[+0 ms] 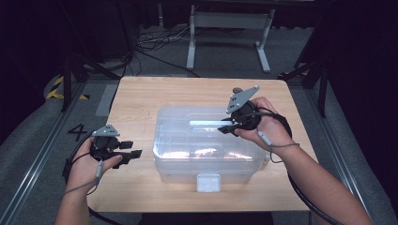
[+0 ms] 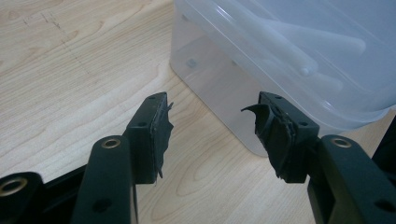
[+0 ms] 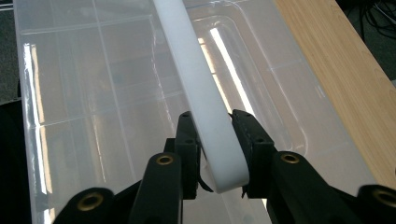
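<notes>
Right now the right tool [image 3: 215, 154] was pinching the white handle [image 3: 196, 84] on top of the clear plastic box's lid [image 3: 93, 93], pads pressed on both sides near the handle's rounded end. In the high view that tool [image 1: 228, 126] sat over the right part of the lid, handle [image 1: 206, 123] running leftward from it across the top. Box [image 1: 206, 161] stood near the middle of the wooden table [image 1: 141, 98], lid on, white latch [image 1: 208, 183] at the near side wall.

Left tool [image 1: 133, 150] was held just off the box's left end, above the table, not touching it. Left gripper view had its jaws spread wide, nothing between them, torn black pads [image 2: 161, 133] showing, box corner [image 2: 224, 93] just ahead.

Both hands gripped the tool bodies, cables trailing toward the near table edge.
</notes>
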The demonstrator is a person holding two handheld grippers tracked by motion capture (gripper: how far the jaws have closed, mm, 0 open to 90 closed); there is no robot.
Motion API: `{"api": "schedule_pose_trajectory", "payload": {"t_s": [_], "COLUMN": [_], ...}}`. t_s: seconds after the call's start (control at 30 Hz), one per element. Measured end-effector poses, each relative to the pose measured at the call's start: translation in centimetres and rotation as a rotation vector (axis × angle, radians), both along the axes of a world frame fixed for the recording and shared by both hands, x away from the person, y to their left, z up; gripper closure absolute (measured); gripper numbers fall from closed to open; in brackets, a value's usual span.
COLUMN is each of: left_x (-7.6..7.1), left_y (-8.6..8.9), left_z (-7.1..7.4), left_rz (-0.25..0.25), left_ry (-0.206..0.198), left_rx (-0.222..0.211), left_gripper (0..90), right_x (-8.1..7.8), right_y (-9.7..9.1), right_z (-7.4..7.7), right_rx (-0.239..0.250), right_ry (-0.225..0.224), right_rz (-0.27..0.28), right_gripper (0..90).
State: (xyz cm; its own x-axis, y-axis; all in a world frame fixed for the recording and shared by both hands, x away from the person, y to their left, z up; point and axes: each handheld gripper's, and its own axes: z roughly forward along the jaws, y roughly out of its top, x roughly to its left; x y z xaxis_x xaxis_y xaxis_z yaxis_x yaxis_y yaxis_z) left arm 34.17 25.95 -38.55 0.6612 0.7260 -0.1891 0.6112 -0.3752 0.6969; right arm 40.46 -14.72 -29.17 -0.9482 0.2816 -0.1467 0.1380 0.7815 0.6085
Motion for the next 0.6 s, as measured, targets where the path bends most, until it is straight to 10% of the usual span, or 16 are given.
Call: {"api": "schedule_pose_trajectory", "payload": {"t_s": [0.6], "left_x": [-0.5], "left_y": [-0.1], "left_z": [0.8], "left_rz": [-0.01], "left_ry": [-0.024], "left_rx": [-0.012], "left_gripper": [46.2], "right_x": [1.6], "right_y": [-0.1], "right_z": [1.7], "right_rx": [0.014], "right_ry": [0.007], "right_rz": [-0.027], "right_gripper": [72.3]}}
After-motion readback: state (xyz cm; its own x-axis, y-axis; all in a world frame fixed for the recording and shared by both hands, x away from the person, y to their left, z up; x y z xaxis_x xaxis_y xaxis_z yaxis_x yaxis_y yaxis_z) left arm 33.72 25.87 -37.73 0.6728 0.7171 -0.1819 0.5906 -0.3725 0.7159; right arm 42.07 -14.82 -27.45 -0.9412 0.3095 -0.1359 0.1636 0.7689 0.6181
